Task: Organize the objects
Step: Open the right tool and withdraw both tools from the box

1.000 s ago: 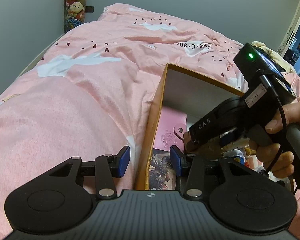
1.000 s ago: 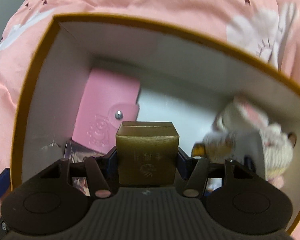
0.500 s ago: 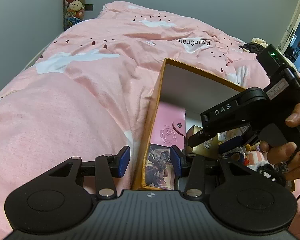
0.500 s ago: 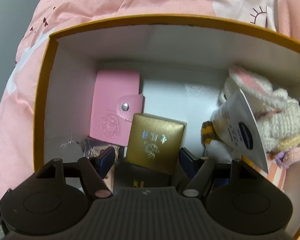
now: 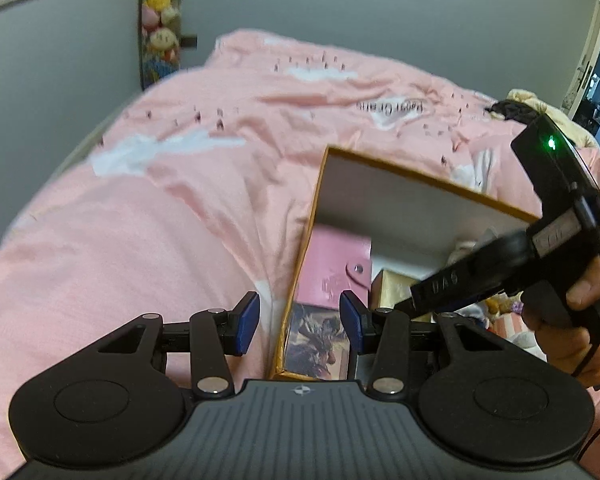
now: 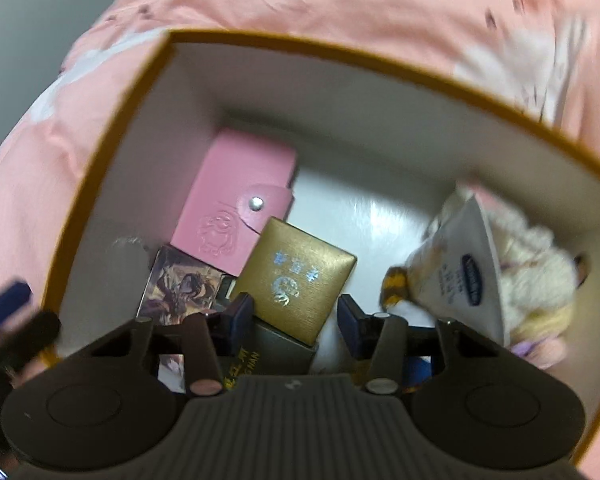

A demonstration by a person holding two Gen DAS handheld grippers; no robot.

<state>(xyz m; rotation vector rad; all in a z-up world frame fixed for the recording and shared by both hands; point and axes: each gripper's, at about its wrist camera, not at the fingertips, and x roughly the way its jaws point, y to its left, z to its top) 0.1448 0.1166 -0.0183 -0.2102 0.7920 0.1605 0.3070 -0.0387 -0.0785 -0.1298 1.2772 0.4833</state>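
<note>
1. Left wrist view: left gripper [image 5: 299, 322] held with jaws wide apart and empty, straddling the near left wall of the box [image 5: 300, 264]; one blue pad over the pink duvet [image 5: 172, 216], the other inside the box.
2. Same view: box resting on the bed, orange rim, white inside. Against its left wall, a pink card holder [image 5: 338, 268] with a picture card [image 5: 316, 344] just in front of it.
3. Same view: right gripper [image 5: 420, 304] reaching into the box from the right, gripped by the right hand [image 5: 572, 320]; fingertips hidden, gold box [image 5: 392, 288] partly visible beneath its nose.
4. Right wrist view: right gripper [image 6: 296, 320] spread open, gripping nothing, hovering above the box [image 6: 364, 120] interior.
5. Same view: gold box [image 6: 300, 280] lying tilted between and beyond the fingers, overlapping the pink card holder [image 6: 236, 200] and a dark box [image 6: 276, 356]; picture card [image 6: 180, 288] to its left.
6. Same view: plush toy [image 6: 536, 276] with a white tag [image 6: 460, 264] at the right wall, apart from the gold box.
</note>
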